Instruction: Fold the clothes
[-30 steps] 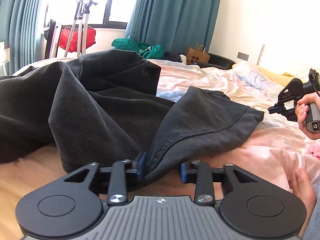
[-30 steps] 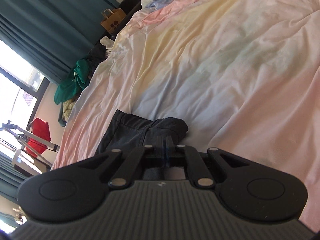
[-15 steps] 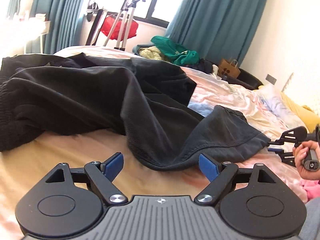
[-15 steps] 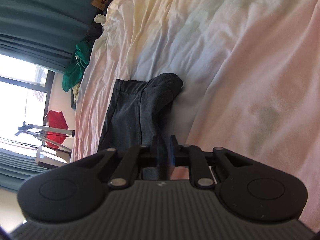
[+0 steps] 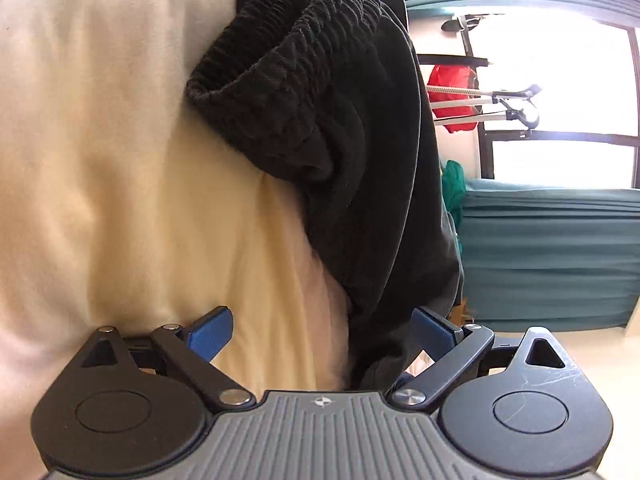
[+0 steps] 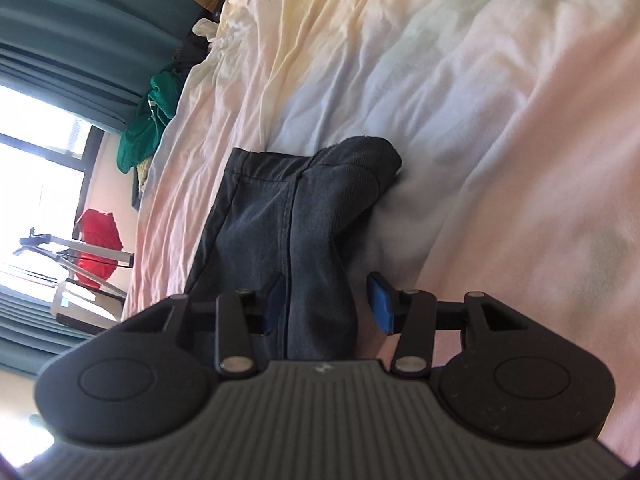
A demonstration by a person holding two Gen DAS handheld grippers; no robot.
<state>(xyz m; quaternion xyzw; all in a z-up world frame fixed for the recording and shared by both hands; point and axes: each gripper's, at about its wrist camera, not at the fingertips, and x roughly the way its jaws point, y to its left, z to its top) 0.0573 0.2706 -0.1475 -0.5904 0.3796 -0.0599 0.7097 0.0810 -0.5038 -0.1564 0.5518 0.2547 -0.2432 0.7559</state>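
Dark trousers [image 5: 360,128] sprawl soft and heavy across a pale bedsheet [image 5: 120,160].
Left gripper [image 5: 322,330] and right gripper [image 6: 327,300] are both opening, cloth loose between unpressed pads; the ribbed waistband [image 5: 272,60] looks the firmest place to grip.

Trousers [image 6: 296,216] on bed [image 6: 480,100]

Trousers [image 5: 340,120] – top edge-cropped
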